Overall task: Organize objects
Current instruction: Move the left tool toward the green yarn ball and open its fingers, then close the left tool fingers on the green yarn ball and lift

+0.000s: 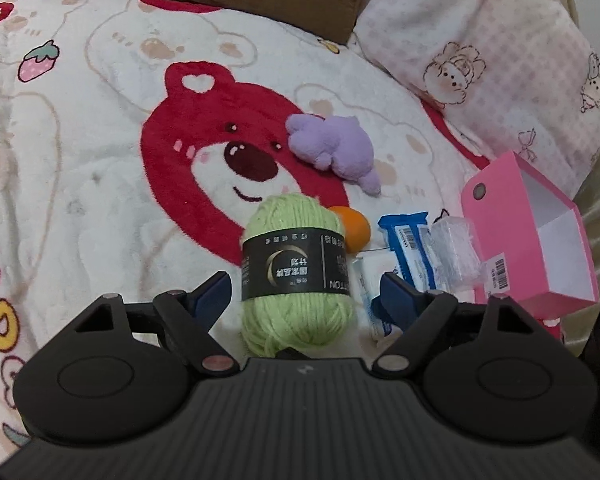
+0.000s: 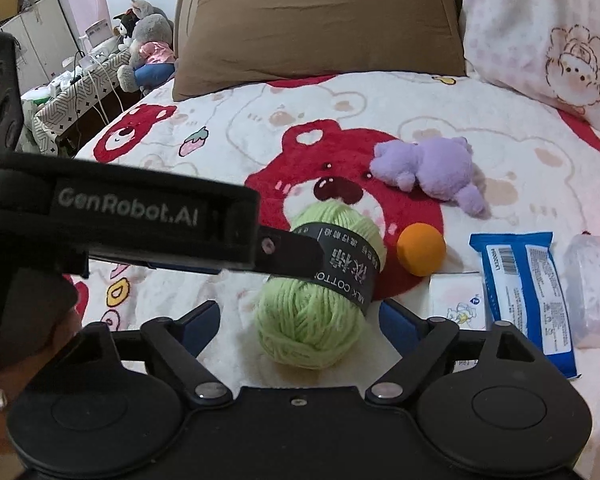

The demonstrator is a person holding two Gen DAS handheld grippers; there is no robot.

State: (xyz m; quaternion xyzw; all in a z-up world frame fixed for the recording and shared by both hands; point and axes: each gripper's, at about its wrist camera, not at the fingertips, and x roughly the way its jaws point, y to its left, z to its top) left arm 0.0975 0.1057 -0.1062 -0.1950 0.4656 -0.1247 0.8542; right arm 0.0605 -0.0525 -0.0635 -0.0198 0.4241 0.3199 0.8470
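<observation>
Seemingly nothing is sorted yet: the pink box [image 1: 540, 236] sits empty on the blanket [image 1: 80, 152] while both the left gripper [image 1: 304, 292] and right gripper [image 2: 300, 320], jaws released, straddle the green yarn ball [image 1: 296, 276], with other items loose.

In the right wrist view the left gripper's black body [image 2: 120, 216] is crossing the frame from the left edge, covering the upper left of the green yarn ball [image 2: 320, 292] and part of its dark label, while at the lower left only part of a hand [image 2: 4, 384] is showing, cut by the frame edge. In the left wrist view the yarn ball [image 1: 296, 276] is hiding the left side of the orange ball [image 1: 354, 228], and its own lower end is disappearing behind the gripper housing at the bottom centre. The pink box [image 1: 532, 236] at the right is masking the near end of the clear plastic packet [image 1: 456, 248], and the barcode print on the blue packet [image 1: 410, 248] is coming out too small to read.
</observation>
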